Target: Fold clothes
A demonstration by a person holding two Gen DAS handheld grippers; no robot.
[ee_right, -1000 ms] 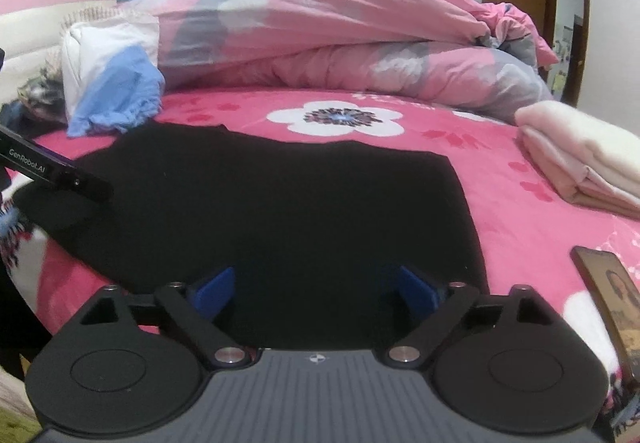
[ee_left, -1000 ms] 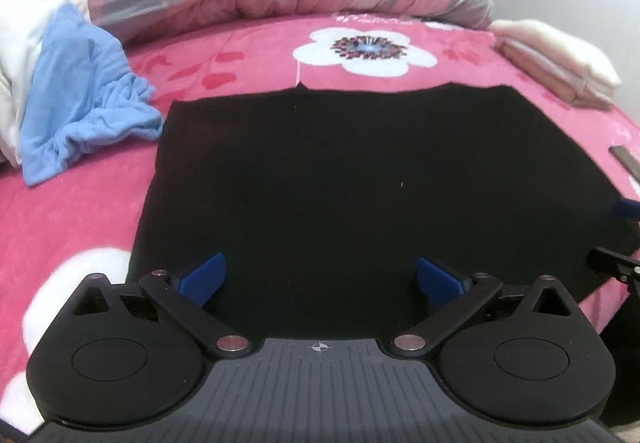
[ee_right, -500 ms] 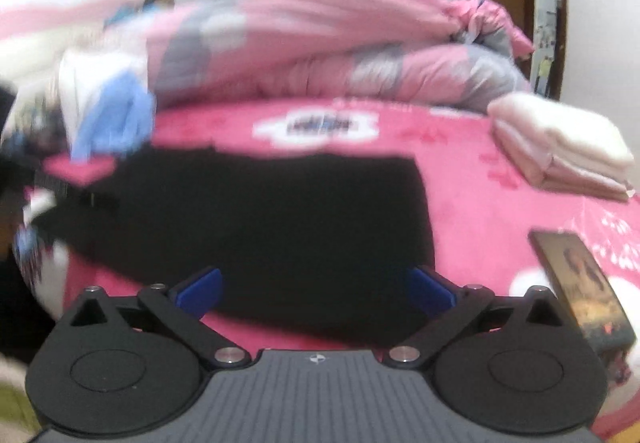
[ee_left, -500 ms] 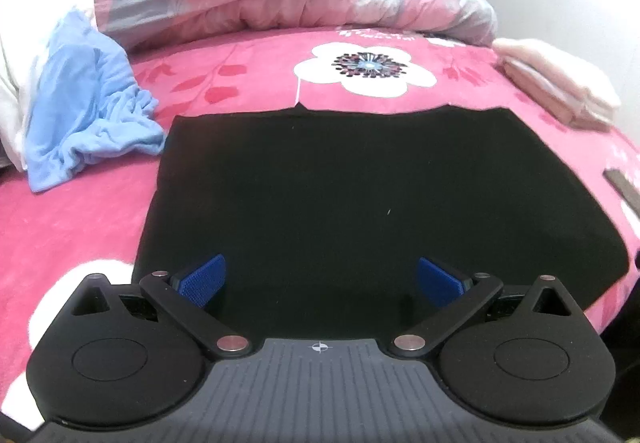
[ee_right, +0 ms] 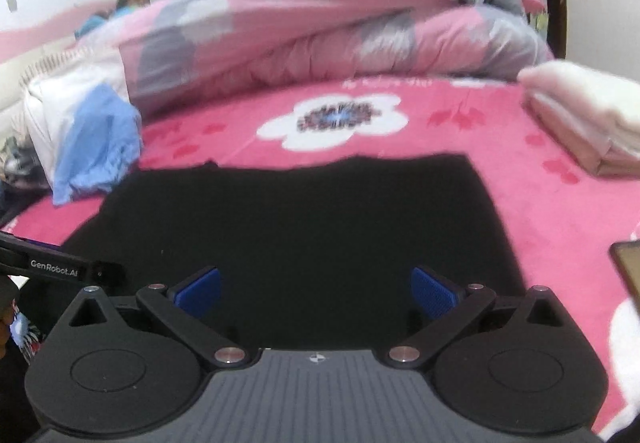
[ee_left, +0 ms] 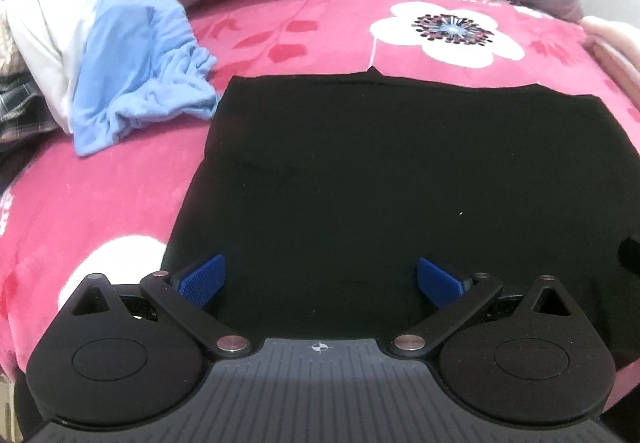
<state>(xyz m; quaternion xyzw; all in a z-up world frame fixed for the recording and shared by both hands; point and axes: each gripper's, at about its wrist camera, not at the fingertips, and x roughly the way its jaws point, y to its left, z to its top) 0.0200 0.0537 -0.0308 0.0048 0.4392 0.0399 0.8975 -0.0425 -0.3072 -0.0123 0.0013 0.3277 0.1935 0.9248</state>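
Note:
A black garment (ee_left: 400, 171) lies spread flat on the pink flowered bed (ee_left: 100, 195); its far edge is straight and its near edge runs under both grippers. In the left wrist view my left gripper (ee_left: 320, 279) hovers over the garment's near left part, open, with nothing between its blue pads (ee_left: 202, 279). My right gripper (ee_right: 316, 291) is open wide over the near middle of the black garment (ee_right: 300, 227), also holding nothing. The left gripper's black body (ee_right: 52, 267) shows at the left edge of the right wrist view.
A crumpled light blue garment (ee_left: 132, 75) and white clothes (ee_left: 44, 23) are piled at the left. A folded pale pink stack (ee_right: 588, 123) sits at the right. A rolled pink and grey quilt (ee_right: 320, 31) lies behind. A phone (ee_right: 628, 267) lies at the right edge.
The left view has swung toward the blue garment, pushing the folded stack to the right edge. The right gripper's pads spread a little wider, and its view now centres on the black garment.

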